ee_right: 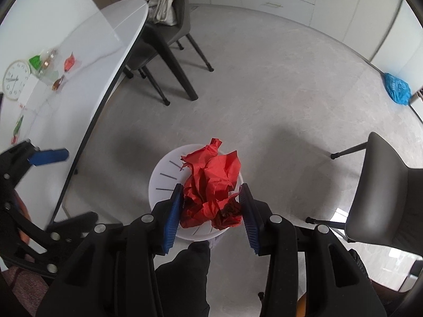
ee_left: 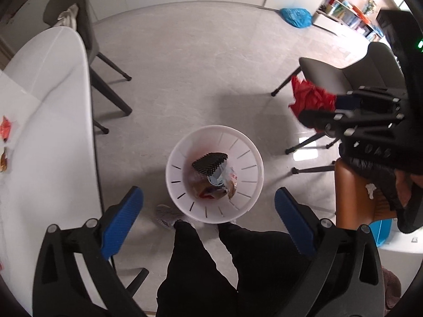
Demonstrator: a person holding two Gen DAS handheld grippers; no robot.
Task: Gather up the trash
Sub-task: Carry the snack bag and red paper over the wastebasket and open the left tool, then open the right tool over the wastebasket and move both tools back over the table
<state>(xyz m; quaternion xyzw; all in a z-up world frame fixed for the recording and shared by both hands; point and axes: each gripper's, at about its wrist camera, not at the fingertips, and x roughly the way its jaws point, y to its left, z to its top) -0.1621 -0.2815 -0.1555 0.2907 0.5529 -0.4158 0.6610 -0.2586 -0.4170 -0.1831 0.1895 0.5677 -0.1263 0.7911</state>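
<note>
A white slotted bin point(ee_left: 238, 148) stands on the floor, holding a black ridged piece point(ee_left: 210, 162) and several wrappers point(ee_left: 222, 185). My left gripper point(ee_left: 208, 192) hangs wide open straight above it, nothing between its blue pads. My right gripper point(ee_right: 211, 192) is shut on a crumpled red paper point(ee_right: 211, 179) held over the bin point(ee_right: 164, 179). The left wrist view shows this gripper point(ee_left: 343, 113) at the right with the red paper point(ee_left: 309, 100). More wrappers lie on the white table point(ee_right: 79, 39): a red one point(ee_right: 69, 62), a green one point(ee_right: 34, 60) and a brown one point(ee_right: 58, 83).
A wall clock point(ee_right: 14, 79) lies on the table. Grey chairs stand by the table point(ee_right: 169, 26) and at the right point(ee_right: 383, 198). A blue bag point(ee_right: 396, 88) lies on the floor by the cabinets. The person's dark-trousered legs point(ee_left: 190, 264) are just behind the bin.
</note>
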